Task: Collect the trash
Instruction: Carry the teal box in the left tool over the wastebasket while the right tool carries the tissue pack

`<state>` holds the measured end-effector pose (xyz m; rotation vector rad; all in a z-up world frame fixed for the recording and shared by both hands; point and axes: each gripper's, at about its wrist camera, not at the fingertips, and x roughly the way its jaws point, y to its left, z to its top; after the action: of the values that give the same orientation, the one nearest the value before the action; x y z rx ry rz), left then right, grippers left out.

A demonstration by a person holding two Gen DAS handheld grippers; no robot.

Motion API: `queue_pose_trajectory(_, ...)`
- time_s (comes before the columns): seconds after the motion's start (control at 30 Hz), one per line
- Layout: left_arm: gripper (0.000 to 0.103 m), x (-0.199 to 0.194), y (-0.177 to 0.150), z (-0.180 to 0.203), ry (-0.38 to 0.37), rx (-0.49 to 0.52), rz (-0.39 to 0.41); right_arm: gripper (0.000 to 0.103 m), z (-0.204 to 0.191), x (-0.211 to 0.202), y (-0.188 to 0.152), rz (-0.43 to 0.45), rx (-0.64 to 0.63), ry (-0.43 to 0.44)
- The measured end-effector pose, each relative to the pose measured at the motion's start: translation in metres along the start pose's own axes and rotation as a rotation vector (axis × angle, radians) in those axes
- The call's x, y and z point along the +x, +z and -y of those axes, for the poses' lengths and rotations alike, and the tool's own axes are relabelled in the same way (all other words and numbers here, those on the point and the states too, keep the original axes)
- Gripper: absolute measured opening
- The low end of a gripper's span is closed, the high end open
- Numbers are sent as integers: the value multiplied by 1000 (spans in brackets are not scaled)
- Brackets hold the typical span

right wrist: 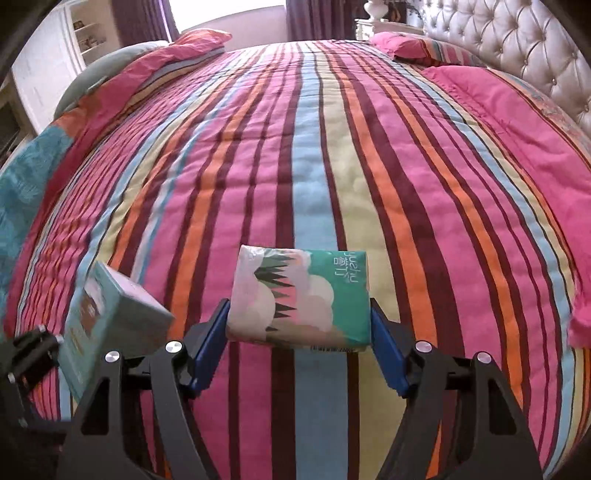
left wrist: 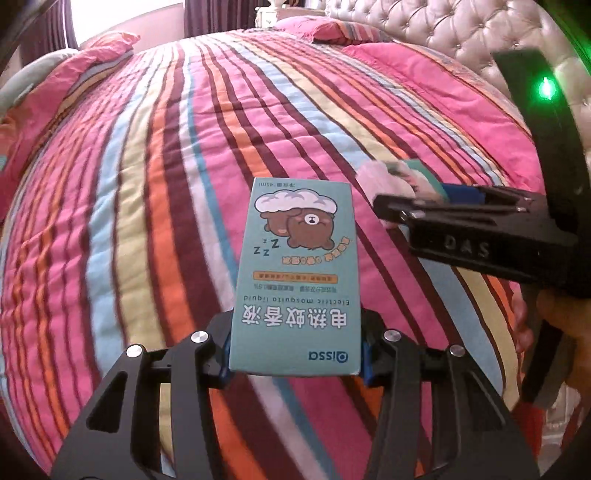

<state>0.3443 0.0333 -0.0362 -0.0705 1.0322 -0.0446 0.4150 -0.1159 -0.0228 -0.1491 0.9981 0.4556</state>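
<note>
My left gripper [left wrist: 295, 350] is shut on a teal mosquito-liquid box [left wrist: 299, 273] with a sleeping bear on it, held above the striped bed. The same box [right wrist: 110, 325] shows at the lower left of the right wrist view. My right gripper [right wrist: 299, 339] is shut on a soft tissue pack [right wrist: 301, 299] printed green, pink and white. In the left wrist view the right gripper [left wrist: 391, 210] reaches in from the right with the tissue pack [left wrist: 399, 181] at its tip, close beside the box.
A striped quilt [right wrist: 314, 166] covers the whole bed. Pink pillows [right wrist: 410, 46] lie at the far end by a tufted headboard [right wrist: 517, 48]. A folded pink and teal blanket [right wrist: 122, 85] lies along the left edge. White shelves [right wrist: 85, 33] stand far left.
</note>
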Motion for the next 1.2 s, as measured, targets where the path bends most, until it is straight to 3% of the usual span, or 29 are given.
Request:
queue_pose_trajectory(0.3,48,-66,-62,13,19,47,21,68,-12,-61,-60,16,9,85)
queue_pose_trajectory(0.8,48,-129,-197,44,0,142,-58,68,-52,-139,-182,-16,-56,208)
queue_pose_trajectory(0.97,48,-126,-255,57,-16,194,-147,68,-59,-138,-234,-108,-42,231)
queue_pose_trajectory(1.2,48,-82,-305,69,11,285,-306,68,-70,-92,-284,-295,-10,213)
